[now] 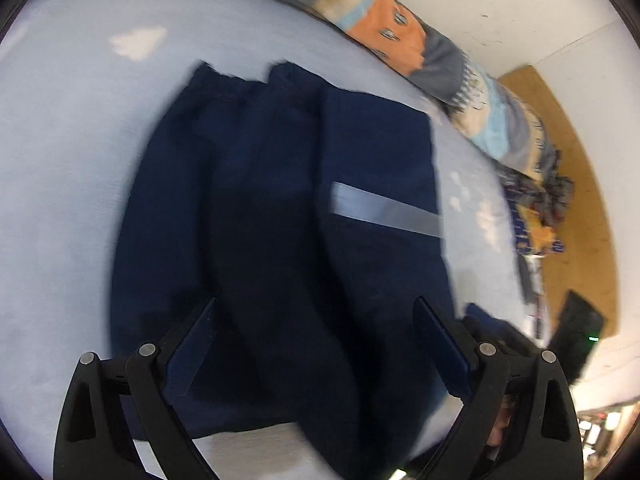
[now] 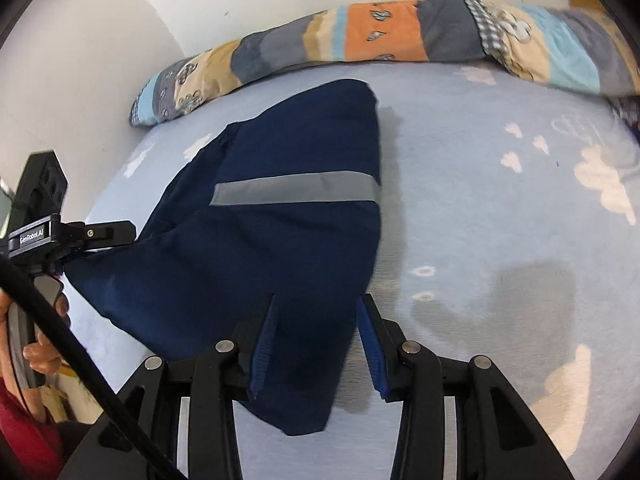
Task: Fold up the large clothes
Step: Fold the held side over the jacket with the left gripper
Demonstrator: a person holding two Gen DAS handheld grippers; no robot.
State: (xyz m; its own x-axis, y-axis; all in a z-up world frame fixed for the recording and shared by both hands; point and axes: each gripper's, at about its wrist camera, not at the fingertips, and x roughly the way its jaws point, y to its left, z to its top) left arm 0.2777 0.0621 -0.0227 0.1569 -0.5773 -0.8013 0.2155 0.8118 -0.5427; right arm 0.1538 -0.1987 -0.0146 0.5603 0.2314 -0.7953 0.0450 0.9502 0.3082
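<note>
A large navy garment (image 1: 280, 200) with a grey reflective stripe (image 1: 384, 210) lies spread on the pale blue bedsheet (image 1: 72, 140), its elastic hem at the far end. My left gripper (image 1: 316, 312) stands wide open over the near end. Cloth runs between and beyond both fingers, and the pads' inner faces are bare. In the right wrist view the garment (image 2: 280, 240) rises off the sheet toward my right gripper (image 2: 318, 308), which is shut on a thick fold, with a corner hanging down behind the pads. At the far left, the left gripper (image 2: 104, 234) sits at the garment's other near corner.
A patchwork blanket roll (image 2: 384, 36) lines the far edge of the bed against the white wall. A wooden floor (image 1: 568, 184) and a black device (image 1: 576, 332) lie past the bed's right side. A person's hand (image 2: 44, 352) and red sleeve show at lower left.
</note>
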